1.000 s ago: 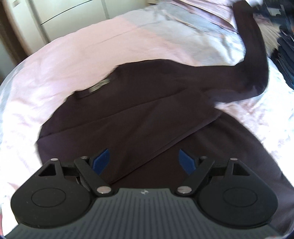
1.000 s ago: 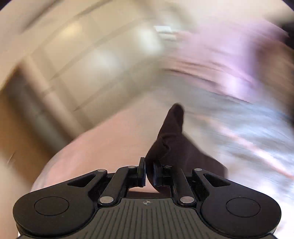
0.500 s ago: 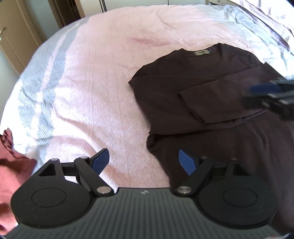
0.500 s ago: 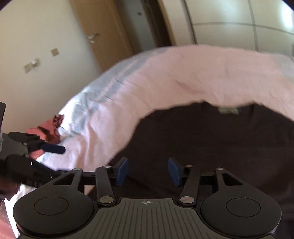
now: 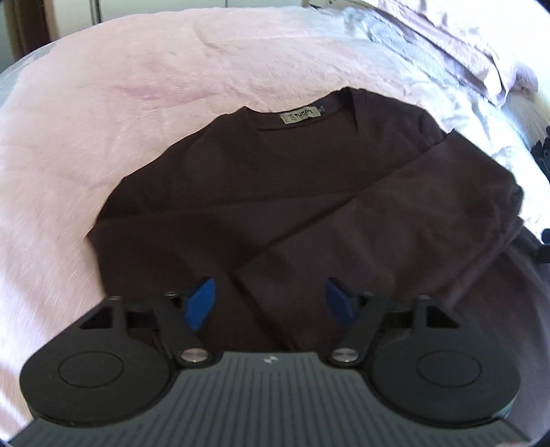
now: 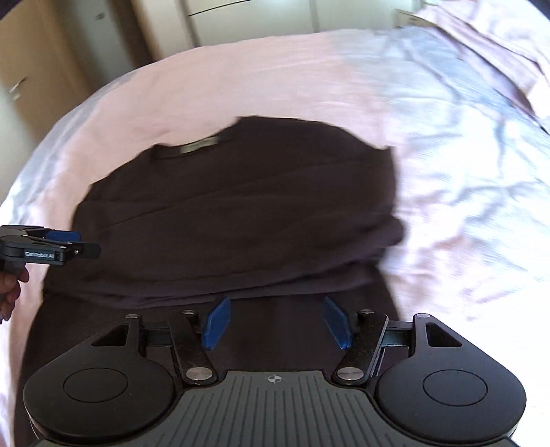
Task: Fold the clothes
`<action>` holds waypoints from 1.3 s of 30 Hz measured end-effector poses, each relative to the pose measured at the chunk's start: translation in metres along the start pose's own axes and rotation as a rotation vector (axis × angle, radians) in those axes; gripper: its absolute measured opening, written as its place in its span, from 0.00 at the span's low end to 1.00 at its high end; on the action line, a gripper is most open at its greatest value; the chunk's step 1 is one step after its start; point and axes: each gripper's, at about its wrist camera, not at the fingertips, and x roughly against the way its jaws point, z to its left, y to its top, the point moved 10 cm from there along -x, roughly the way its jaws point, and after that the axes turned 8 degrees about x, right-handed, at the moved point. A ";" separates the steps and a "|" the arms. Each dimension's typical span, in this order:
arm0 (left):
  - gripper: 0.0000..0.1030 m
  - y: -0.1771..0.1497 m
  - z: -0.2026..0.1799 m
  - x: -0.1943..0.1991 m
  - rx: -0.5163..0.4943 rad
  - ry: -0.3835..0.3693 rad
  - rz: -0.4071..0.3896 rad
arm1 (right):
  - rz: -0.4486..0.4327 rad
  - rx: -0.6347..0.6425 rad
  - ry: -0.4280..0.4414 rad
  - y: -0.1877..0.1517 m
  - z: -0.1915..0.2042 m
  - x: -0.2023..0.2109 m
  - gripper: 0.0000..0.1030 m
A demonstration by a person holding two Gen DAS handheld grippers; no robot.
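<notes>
A dark brown long-sleeved sweater [image 5: 275, 192] lies flat on the pink bedspread [image 5: 120, 96], collar and grey label [image 5: 300, 116] at the far side. Both sleeves are folded across its chest. My left gripper [image 5: 270, 302] is open and empty above the sweater's lower middle. My right gripper [image 6: 276, 321] is open and empty above the sweater [image 6: 240, 213] near its lower body. The left gripper also shows at the left edge of the right wrist view [image 6: 65, 244], beside the sweater's left side.
Lilac pillows [image 5: 481, 44] lie at the bed's far right. Wardrobe doors [image 6: 254, 17] and a wooden door [image 6: 41, 62] stand beyond the bed. Dark clothing [image 5: 543, 151] shows at the right edge.
The right gripper let go of the sleeve, which now lies folded across the chest, and opened. Both grippers have swung to face the sweater from its lower side.
</notes>
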 end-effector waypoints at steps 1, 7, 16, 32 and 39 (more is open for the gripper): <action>0.41 0.001 -0.001 -0.006 0.000 -0.007 0.016 | 0.004 -0.009 -0.007 -0.002 -0.006 -0.001 0.64; 0.06 0.024 -0.002 0.037 -0.042 -0.043 -0.063 | 0.028 -0.064 -0.029 -0.009 -0.034 -0.004 0.66; 0.07 0.005 0.054 0.032 0.013 0.077 0.042 | 0.029 -0.071 -0.011 -0.010 -0.041 -0.015 0.67; 0.17 -0.004 0.064 0.049 -0.075 0.257 0.118 | -0.009 -0.078 -0.047 0.012 -0.094 -0.025 0.68; 0.28 0.058 0.018 0.073 -0.128 0.214 -0.011 | -0.009 -0.021 -0.011 0.020 -0.106 -0.045 0.67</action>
